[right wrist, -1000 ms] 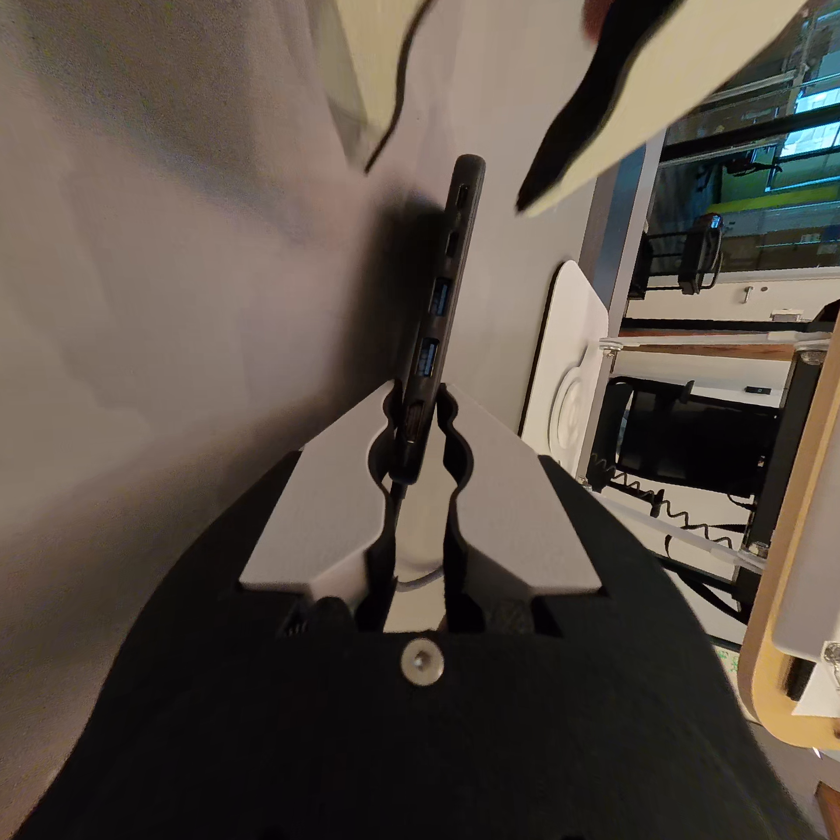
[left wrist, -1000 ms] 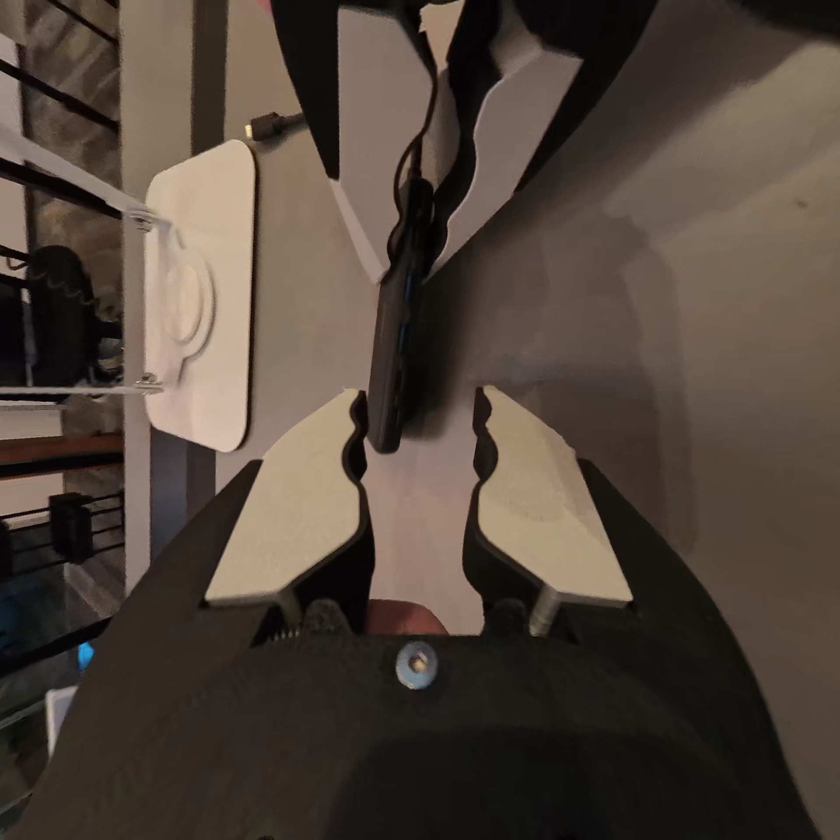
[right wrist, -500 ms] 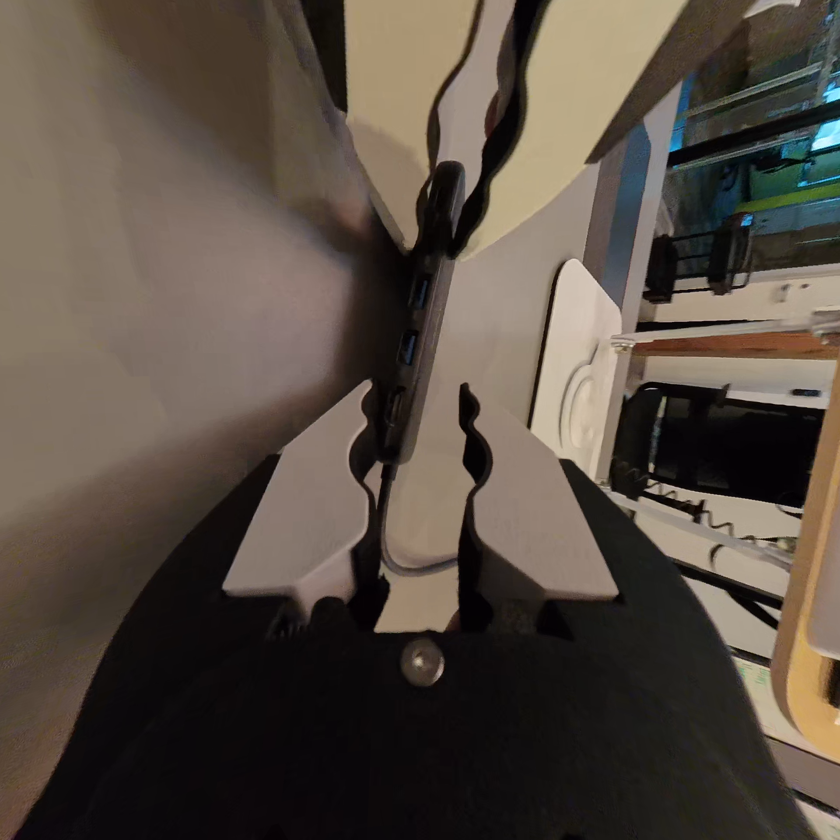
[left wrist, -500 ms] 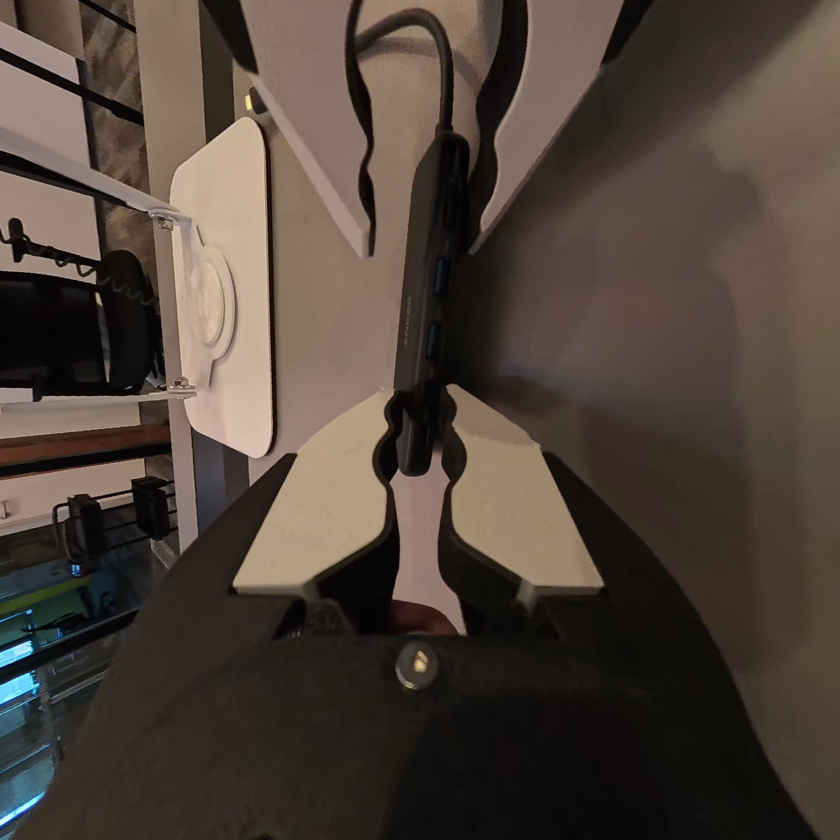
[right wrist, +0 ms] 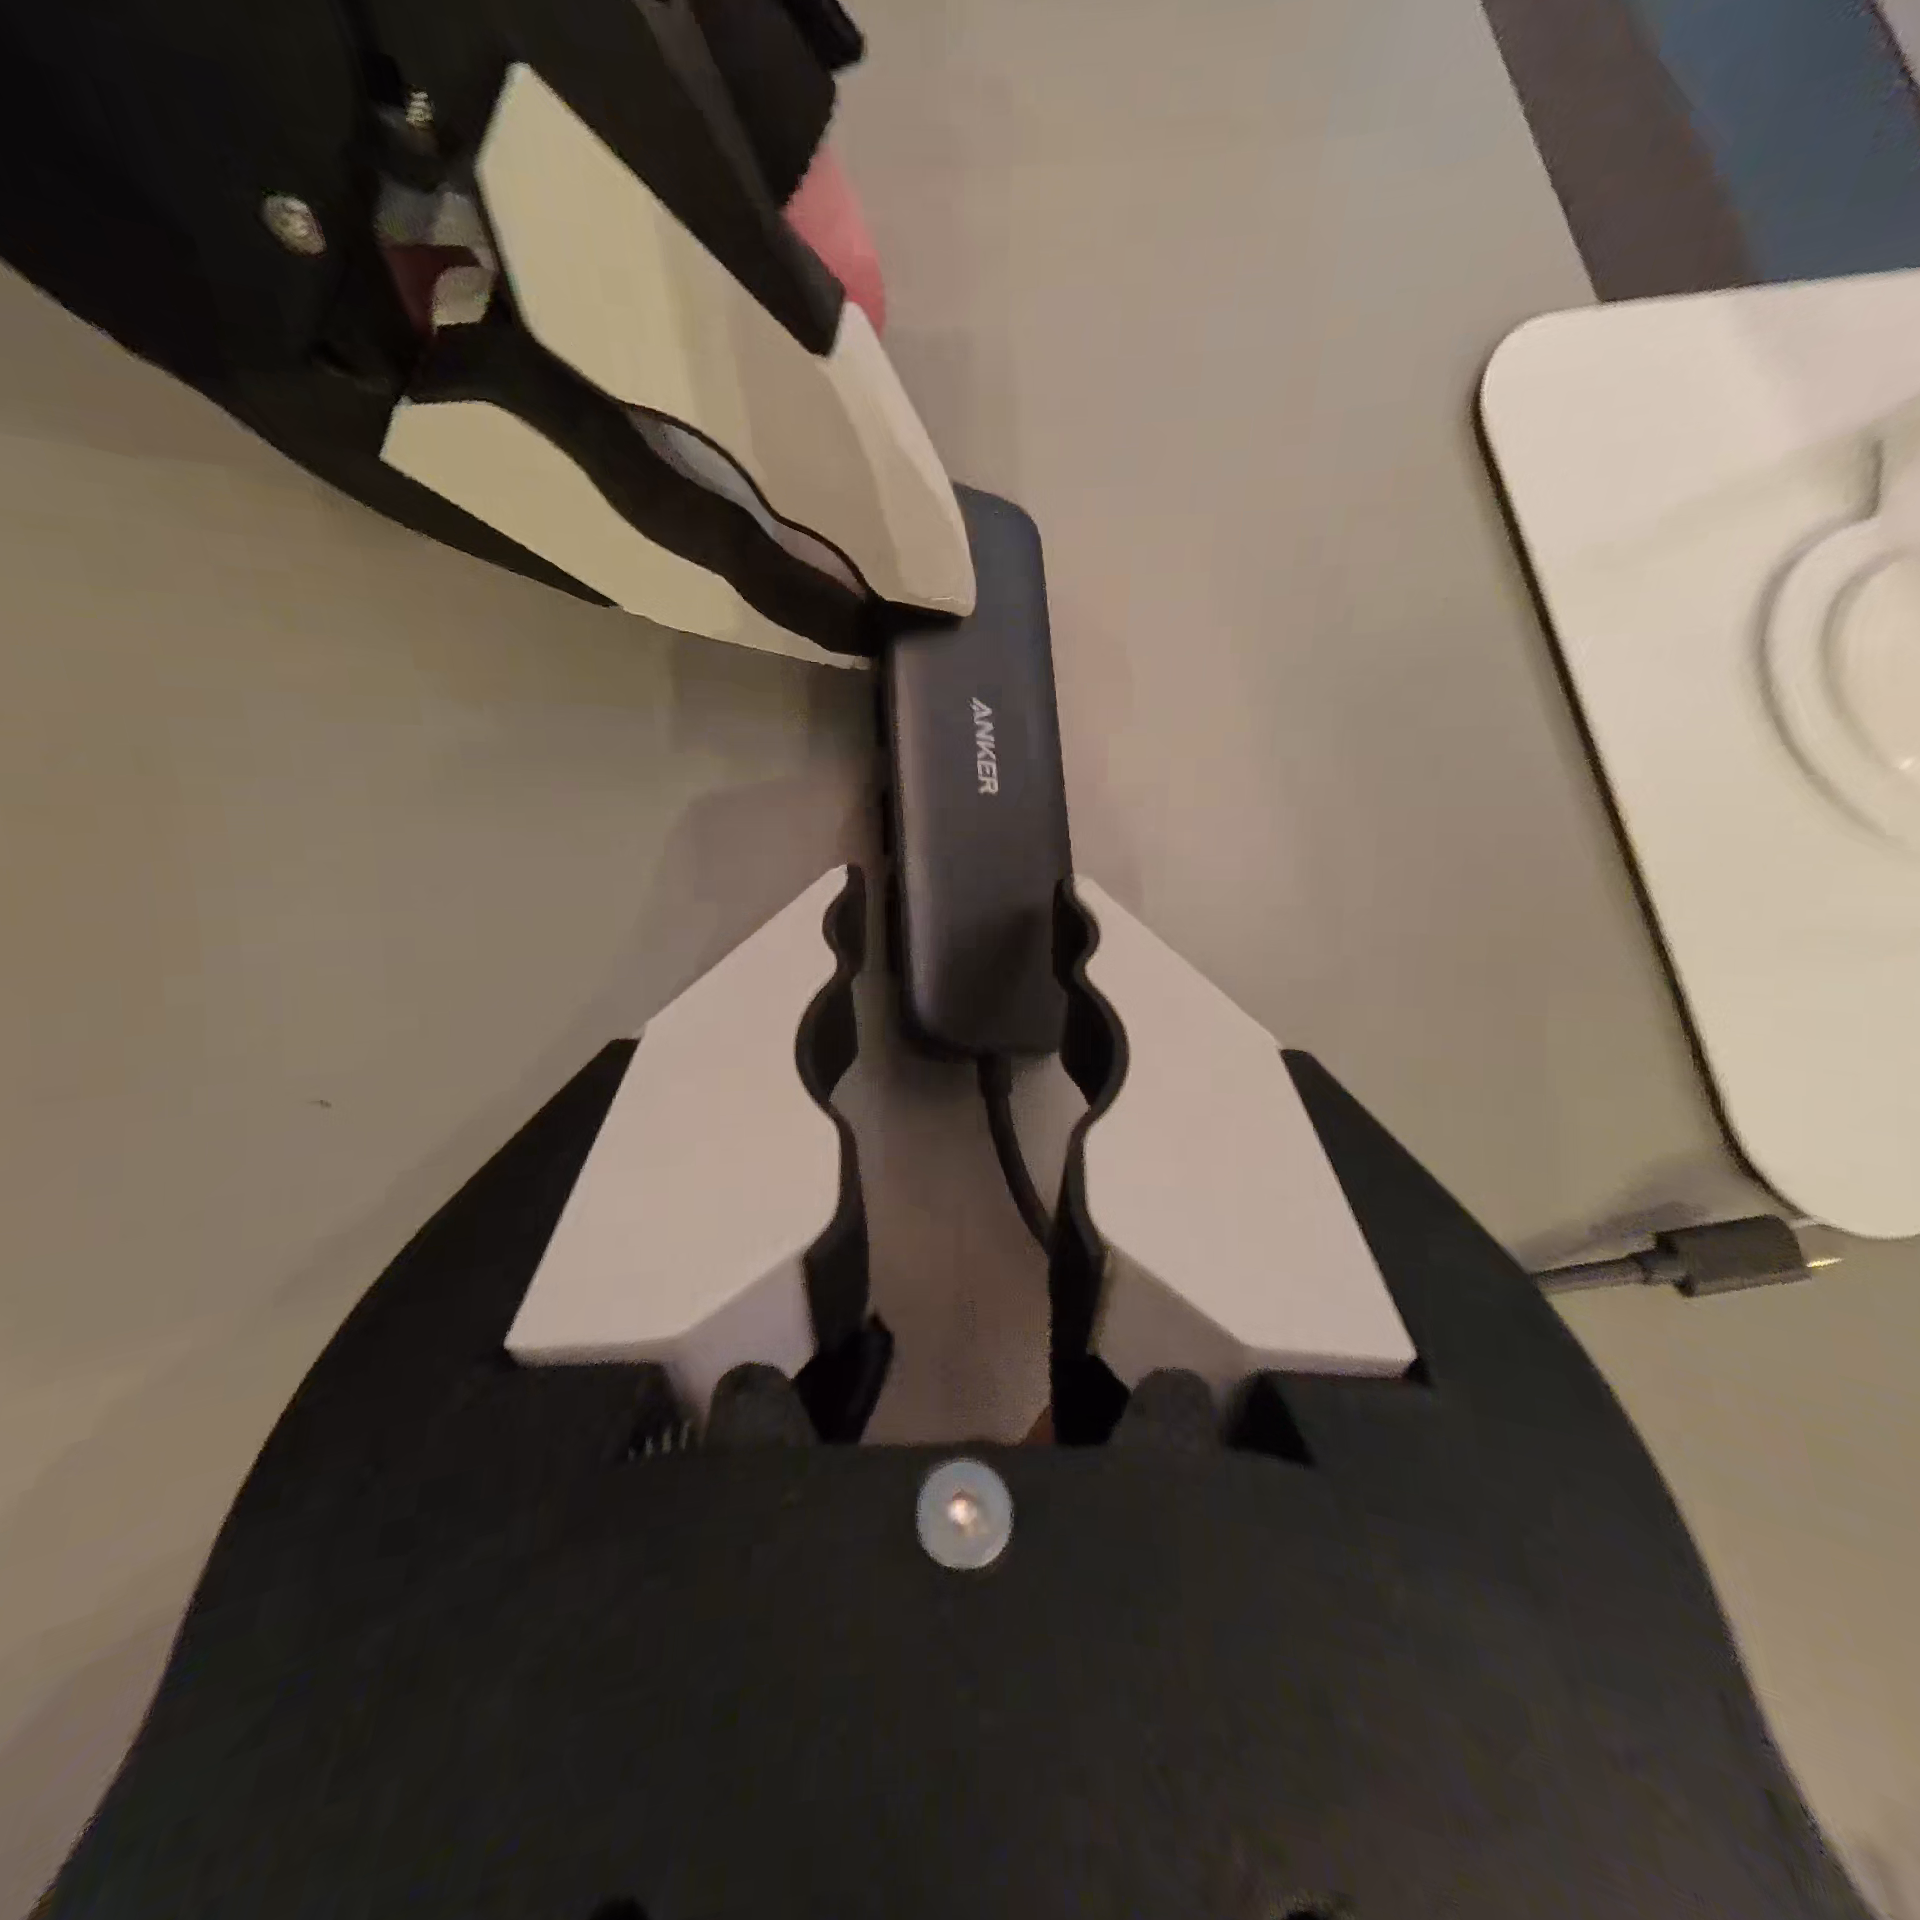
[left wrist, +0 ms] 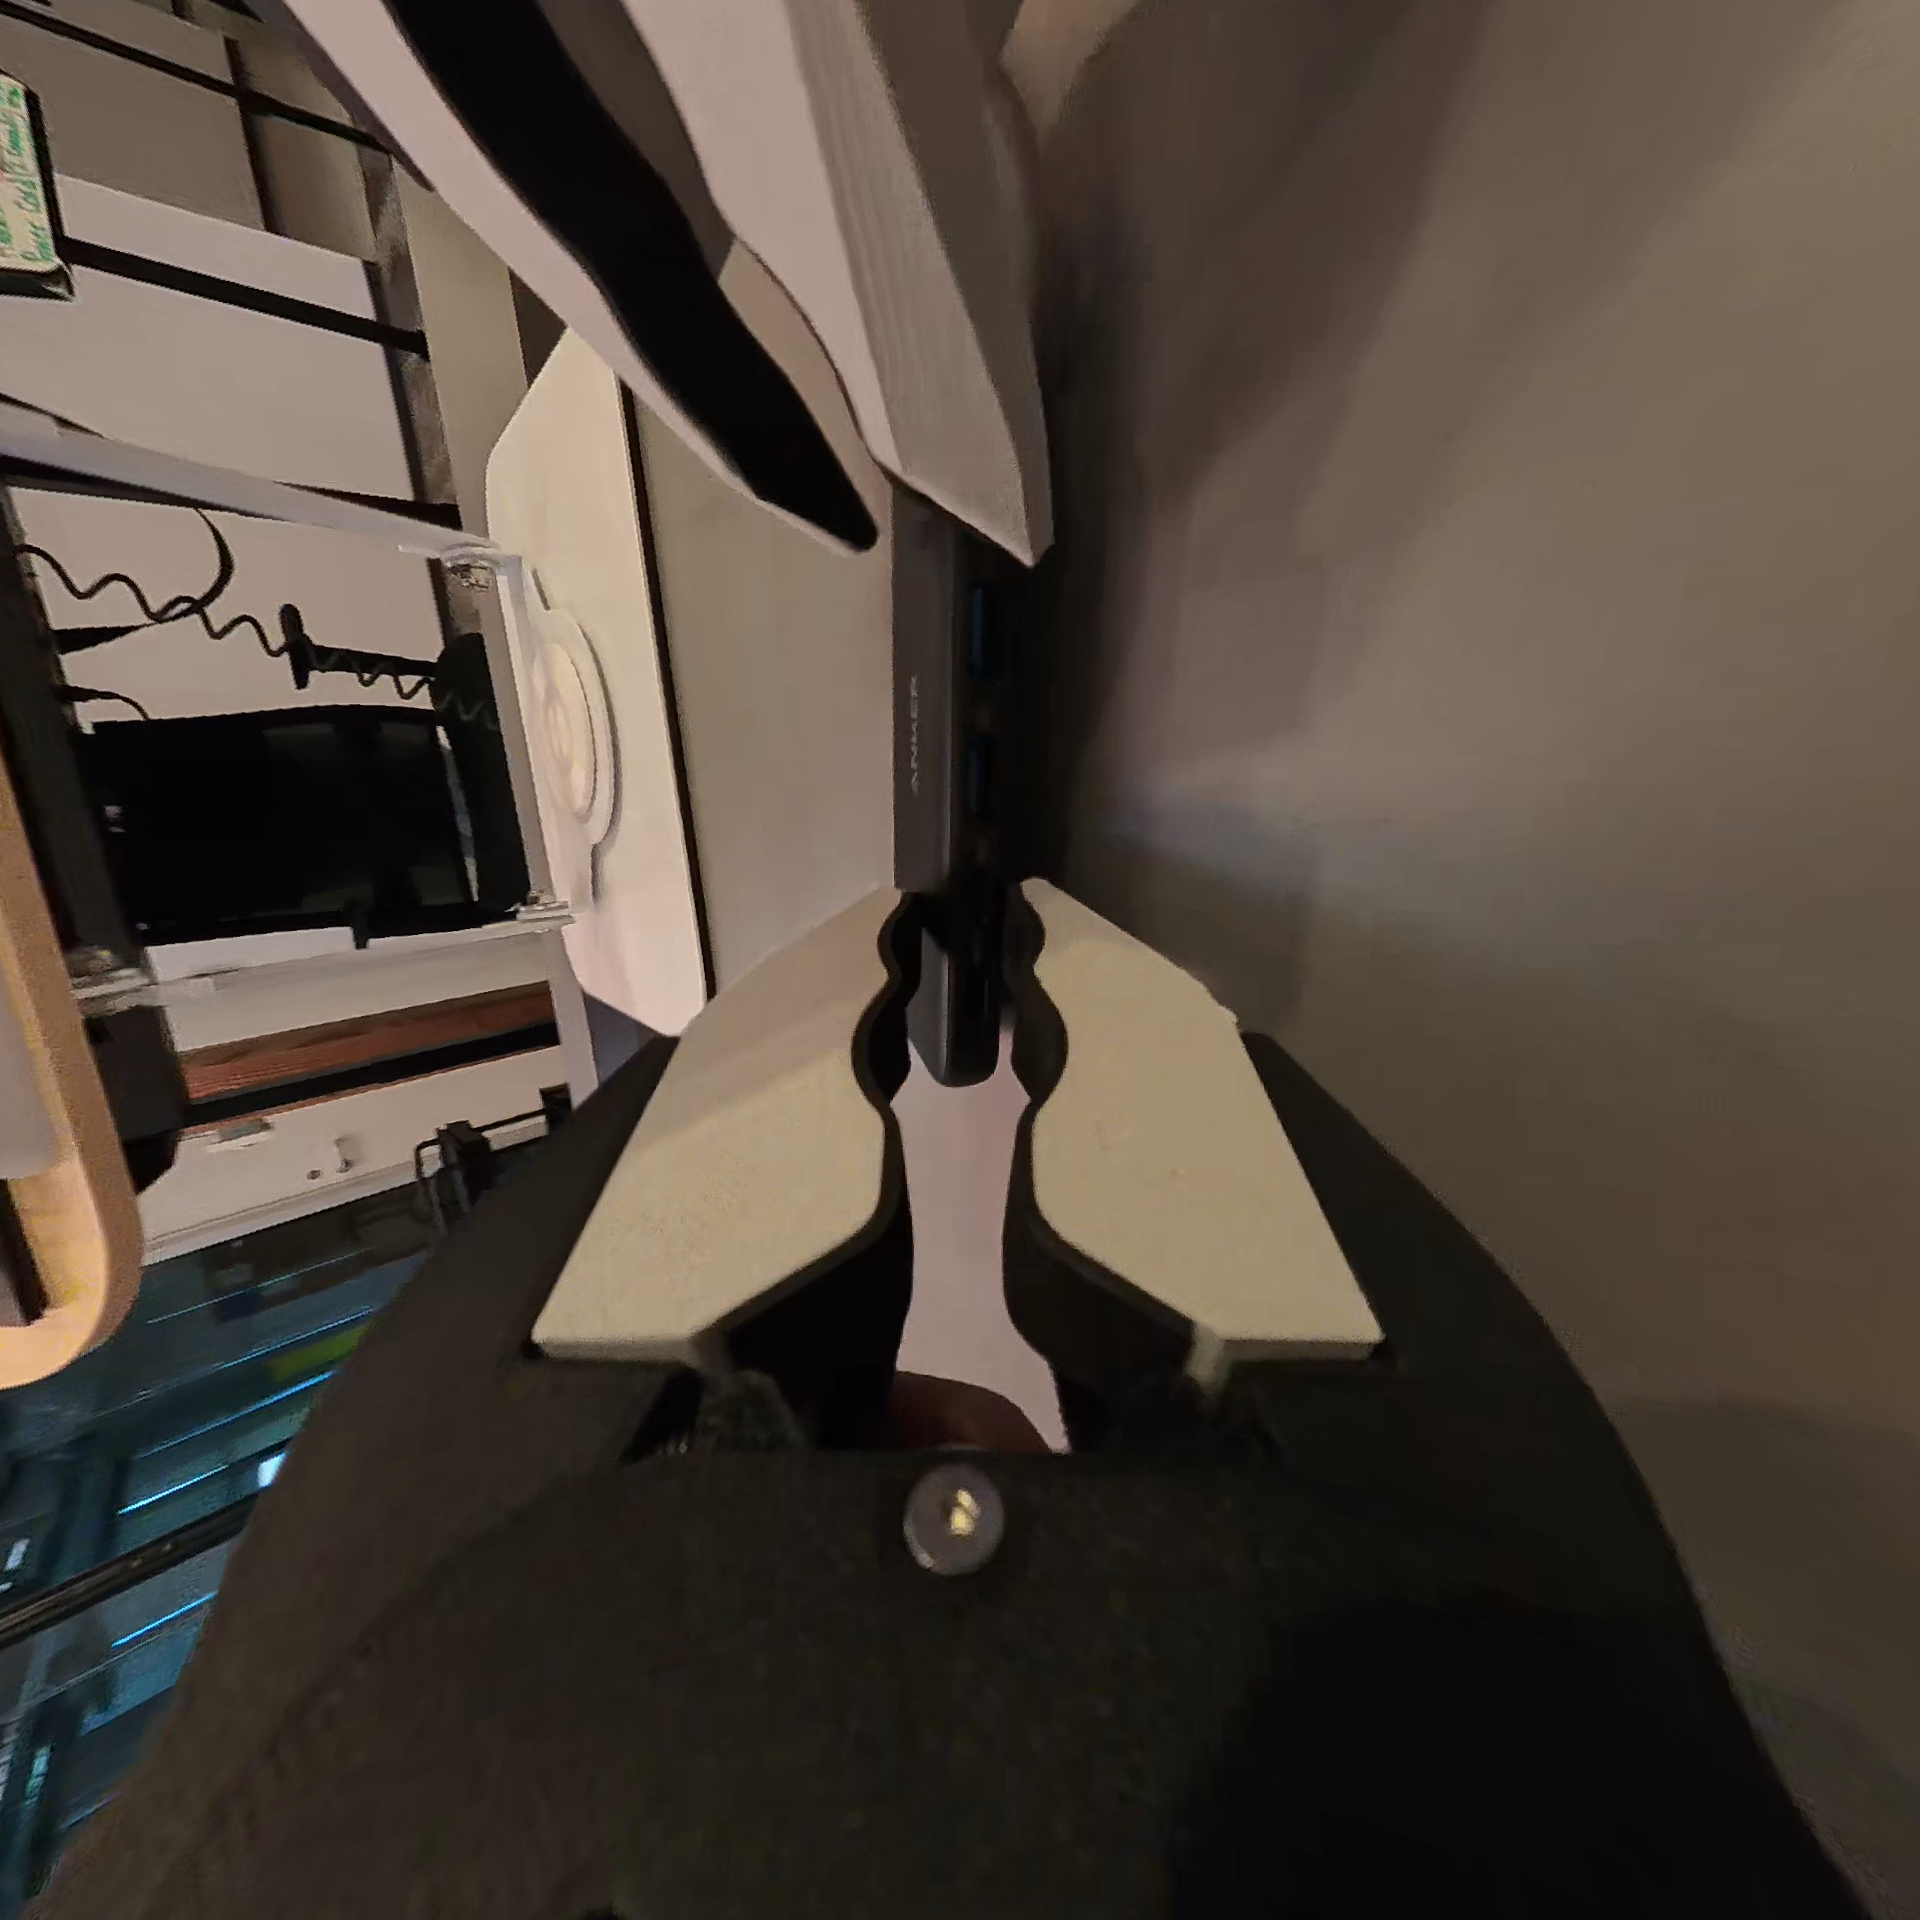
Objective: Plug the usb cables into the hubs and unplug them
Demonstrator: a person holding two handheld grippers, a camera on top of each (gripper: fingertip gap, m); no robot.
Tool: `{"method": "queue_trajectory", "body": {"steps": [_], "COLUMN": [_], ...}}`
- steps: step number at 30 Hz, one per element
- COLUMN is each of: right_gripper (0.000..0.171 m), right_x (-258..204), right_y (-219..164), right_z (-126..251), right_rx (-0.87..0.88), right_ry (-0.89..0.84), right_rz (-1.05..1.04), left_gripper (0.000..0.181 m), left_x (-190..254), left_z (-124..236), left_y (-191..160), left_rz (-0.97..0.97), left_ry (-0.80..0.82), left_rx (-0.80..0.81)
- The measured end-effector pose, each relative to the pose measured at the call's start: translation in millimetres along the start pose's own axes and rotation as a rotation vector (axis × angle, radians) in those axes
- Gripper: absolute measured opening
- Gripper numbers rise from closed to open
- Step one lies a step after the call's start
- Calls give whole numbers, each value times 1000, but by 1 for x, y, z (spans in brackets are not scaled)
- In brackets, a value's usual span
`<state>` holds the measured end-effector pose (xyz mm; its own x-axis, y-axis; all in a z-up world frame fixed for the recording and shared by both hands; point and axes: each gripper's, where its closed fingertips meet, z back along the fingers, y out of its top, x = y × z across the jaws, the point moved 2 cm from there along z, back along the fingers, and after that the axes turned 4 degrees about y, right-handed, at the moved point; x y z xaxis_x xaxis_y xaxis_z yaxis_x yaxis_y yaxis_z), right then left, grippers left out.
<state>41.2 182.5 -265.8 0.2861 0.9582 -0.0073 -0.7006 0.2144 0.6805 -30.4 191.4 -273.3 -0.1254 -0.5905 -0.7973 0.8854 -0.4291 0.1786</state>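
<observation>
My left tongs [left wrist: 961,914] are nearly closed, pinching one end of the dark hub [left wrist: 923,727]. My right tongs [right wrist: 956,904] sit wider apart around the hub's [right wrist: 982,790] cable end, only one finger touching, cable [right wrist: 1013,1153] running between them. Hub's over the grey bench [right wrist: 1247,520]; white pad [right wrist: 1714,727] & loose plug [right wrist: 1725,1252] nearby.

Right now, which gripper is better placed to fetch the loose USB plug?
Right. The right gripper is open around the hub at its cable end, and the plug lies close on its right, by the white pad. The left gripper is shut on the hub, steadying it.
</observation>
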Motion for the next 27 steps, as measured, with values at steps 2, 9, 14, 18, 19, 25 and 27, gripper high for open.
{"method": "queue_trajectory", "body": {"steps": [2, 9, 14, 18, 19, 25, 27], "right_gripper": [32, 30, 29, 28, 29, 41, 41], "right_x": [0, 0, -1, -1, -2, -2, -2], "right_y": [-2, -3, -4, -5, -5, -4, 1], "right_z": [-2, -2, -1, -1, -1, -1, 0], "right_rx": [0, -15, -13, -22, -25, -25, -8], "right_ry": [18, 0, 0, -8, -8, -8, -18], "right_rz": [-41, -16, 0, 22, 28, 52, 62], "left_gripper": [16, 16, 31, 40, 40, 38, 37], "left_x": [2, 6, 6, -4, -8, -41, -49], "left_z": [0, 3, 14, 37, 45, 122, 147], "left_y": [0, 1, -4, -14, -18, -74, -109], "left_rz": [-38, -93, -57, -1, 28, 149, 150], "left_ry": [5, 10, -40, -19, -9, 93, 127], "left_rx": [-9, -39, -75, -84, -85, -137, -206]}}
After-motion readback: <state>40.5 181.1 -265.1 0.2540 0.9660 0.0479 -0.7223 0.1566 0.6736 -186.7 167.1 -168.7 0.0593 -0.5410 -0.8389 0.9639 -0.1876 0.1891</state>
